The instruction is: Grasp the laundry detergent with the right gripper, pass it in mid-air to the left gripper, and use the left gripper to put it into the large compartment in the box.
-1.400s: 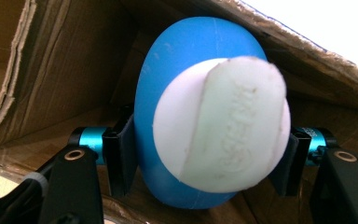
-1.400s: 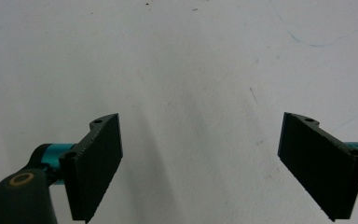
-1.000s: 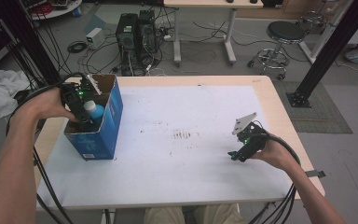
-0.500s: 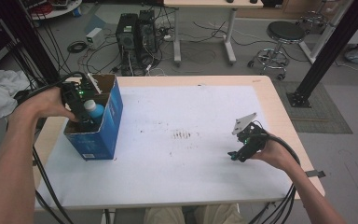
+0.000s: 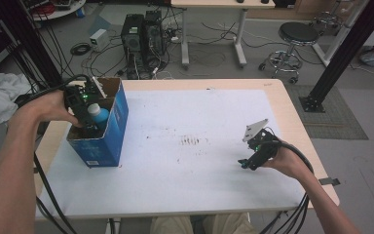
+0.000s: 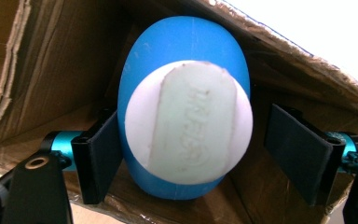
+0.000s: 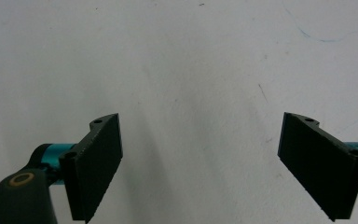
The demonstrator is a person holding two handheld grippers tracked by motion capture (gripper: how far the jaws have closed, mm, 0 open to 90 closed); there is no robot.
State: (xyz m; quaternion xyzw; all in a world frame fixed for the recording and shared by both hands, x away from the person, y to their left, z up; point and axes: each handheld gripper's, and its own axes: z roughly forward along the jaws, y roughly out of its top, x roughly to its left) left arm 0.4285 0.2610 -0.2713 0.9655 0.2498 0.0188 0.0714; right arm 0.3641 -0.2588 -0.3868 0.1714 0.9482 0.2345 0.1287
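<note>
Left gripper [image 6: 186,154], jaws apart, possibly touching blue bottle [image 6: 184,126] in box [image 5: 114,122]; right gripper [image 7: 214,163] wide open, empty.

Bright, even overhead light; soft shadows; slight blur in close views.

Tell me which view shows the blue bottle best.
Left gripper view: the blue bottle sits close-up, white cap toward the camera, between the open fingers inside the cardboard box. High view shows it small in the box. Right gripper view faces bare table.
</note>
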